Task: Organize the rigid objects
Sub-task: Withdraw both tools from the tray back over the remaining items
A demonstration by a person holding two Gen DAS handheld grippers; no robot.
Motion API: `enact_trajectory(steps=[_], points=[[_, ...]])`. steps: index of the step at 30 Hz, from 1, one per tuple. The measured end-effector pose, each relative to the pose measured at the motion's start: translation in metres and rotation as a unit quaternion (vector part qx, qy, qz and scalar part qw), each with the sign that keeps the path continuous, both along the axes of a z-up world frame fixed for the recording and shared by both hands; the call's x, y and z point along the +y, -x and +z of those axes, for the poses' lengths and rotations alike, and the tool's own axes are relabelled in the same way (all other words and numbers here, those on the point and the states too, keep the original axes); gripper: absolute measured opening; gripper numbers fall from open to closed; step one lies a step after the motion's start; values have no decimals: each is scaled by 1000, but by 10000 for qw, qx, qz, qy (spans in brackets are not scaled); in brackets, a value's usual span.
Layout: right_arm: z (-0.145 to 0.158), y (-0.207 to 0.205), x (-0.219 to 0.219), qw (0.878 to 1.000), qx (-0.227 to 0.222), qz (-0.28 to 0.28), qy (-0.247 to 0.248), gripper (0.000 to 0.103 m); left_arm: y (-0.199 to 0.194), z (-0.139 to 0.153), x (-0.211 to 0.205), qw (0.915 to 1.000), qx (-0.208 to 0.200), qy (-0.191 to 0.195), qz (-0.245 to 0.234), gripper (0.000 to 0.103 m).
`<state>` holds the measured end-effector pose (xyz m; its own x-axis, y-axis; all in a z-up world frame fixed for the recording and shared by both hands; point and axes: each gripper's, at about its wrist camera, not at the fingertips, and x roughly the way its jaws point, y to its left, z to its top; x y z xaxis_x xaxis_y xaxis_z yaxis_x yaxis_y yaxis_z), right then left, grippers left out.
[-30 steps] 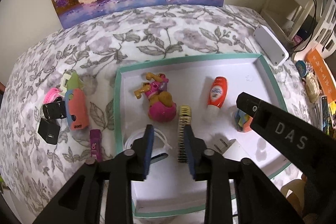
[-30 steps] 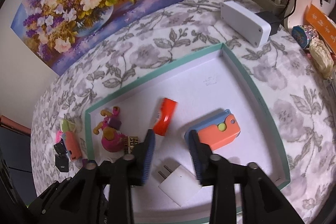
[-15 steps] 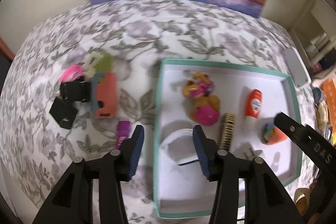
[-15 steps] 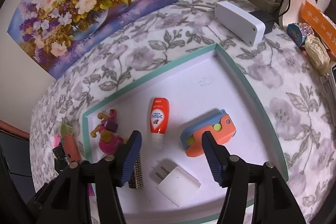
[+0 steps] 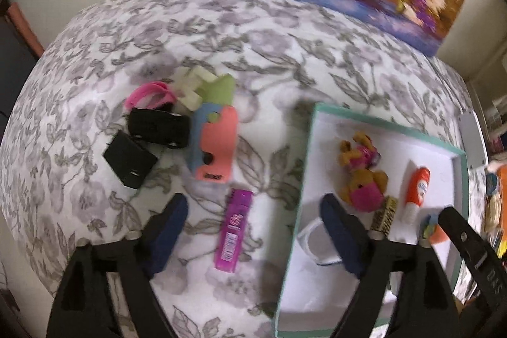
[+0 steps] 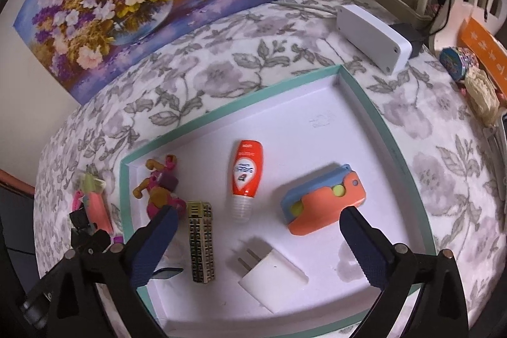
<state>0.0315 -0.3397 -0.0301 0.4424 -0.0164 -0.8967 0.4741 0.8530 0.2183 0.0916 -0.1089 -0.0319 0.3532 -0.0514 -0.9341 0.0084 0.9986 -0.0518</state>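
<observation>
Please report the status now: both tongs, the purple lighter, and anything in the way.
Both tongs, left and right, just opened, empty. Purple lighter on cloth between left fingers, untouched. Nothing blocks it.

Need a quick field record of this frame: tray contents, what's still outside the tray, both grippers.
tray: teal-rimmed white tray on floral cloth
in tray: orange bottle, orange-blue toy, white plug adapter, gold tower model, pink figurine
outside tray: purple lighter, second orange-blue toy, black toy car, black charger
left gripper: jaws just opened, wide, purple lighter lies between them, untouched
right gripper: jaws just opened, wide, holding nothing
</observation>
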Motion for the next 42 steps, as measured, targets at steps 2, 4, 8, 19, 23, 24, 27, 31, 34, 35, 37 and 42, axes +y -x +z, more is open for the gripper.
enact_trajectory(steps=[2,4,8,19,23,24,27,31,34,35,37,42], points=[[2,0,4,9998,-135,115,-30,103,-2,2,7,9999,-68,13,118,93],[4,0,7,9995,-240,177,-86,103,-6,5,18,9996,-123,64,253,93],[7,-2,15,9988,-395,281,-111,103,-10,11,35,9983,-239,146,521,93],[8,-7,36,9964,-552,638,91,103,-10,35,59,9907,-1136,-336,668,94],[7,-8,46,9947,-583,833,170,103,-9,45,64,9869,-1413,-452,636,94],[7,-9,48,9941,-562,905,180,103,-8,48,65,9860,-1465,-491,625,94],[6,-11,55,9938,-462,974,257,103,-10,52,71,9855,-1507,-538,562,94],[11,-12,58,9950,-495,846,183,103,-14,55,85,9891,-1311,-465,474,94],[22,-11,63,9941,-639,830,296,103,-15,59,97,9908,-1217,-344,477,94],[27,-11,68,9933,-694,857,342,103,-16,60,100,9914,-1178,-303,492,94],[34,-11,76,9920,-752,941,373,103,-15,64,111,9914,-1155,-195,575,94],[42,-16,103,9891,-689,1213,479,103,-12,74,136,9896,-1203,-267,746,94]])
